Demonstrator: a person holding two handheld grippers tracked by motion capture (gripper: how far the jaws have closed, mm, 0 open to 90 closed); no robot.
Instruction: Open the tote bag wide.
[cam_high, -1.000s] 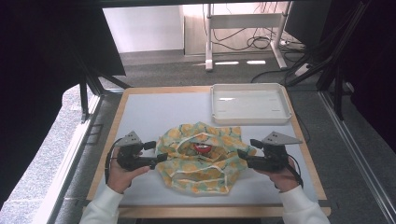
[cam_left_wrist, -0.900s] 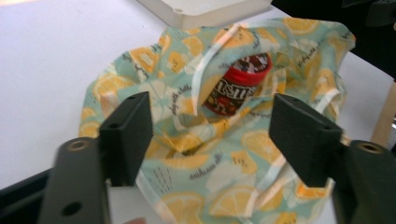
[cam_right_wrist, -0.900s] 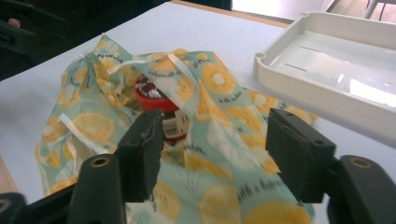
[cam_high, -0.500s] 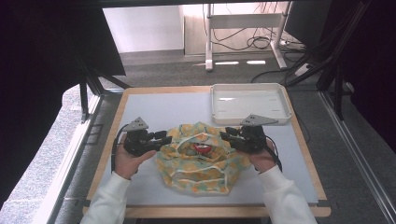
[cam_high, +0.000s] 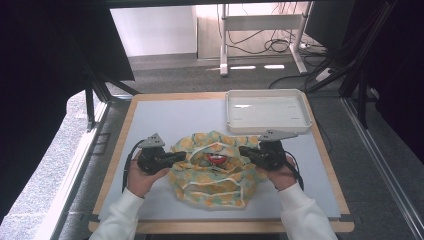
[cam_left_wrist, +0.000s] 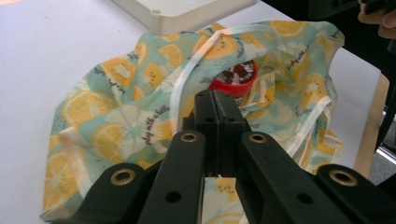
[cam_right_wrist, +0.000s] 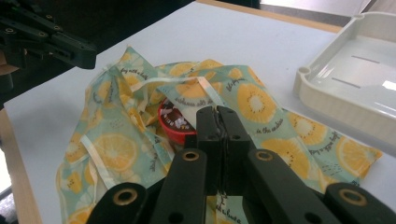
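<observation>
My left gripper (cam_high: 181, 156) is clamped on the cloth's (cam_high: 212, 177) left edge, mid-table. Red lid (cam_high: 216, 159) sits in the folds, possibly a jar. My right gripper (cam_high: 245, 151) pinches the right edge. Tray (cam_high: 267, 128) lies just beyond.

You are working in a lab or test room, not a home. Your table (cam_high: 320, 165) has a plain white top with a wood rim and stands on grey carpet (cam_high: 165, 75). Black frame struts (cam_high: 95, 95) flank it on both sides. Behind it stands a white metal stand (cam_high: 260, 25), with loose cables (cam_high: 280, 45) on the floor.
</observation>
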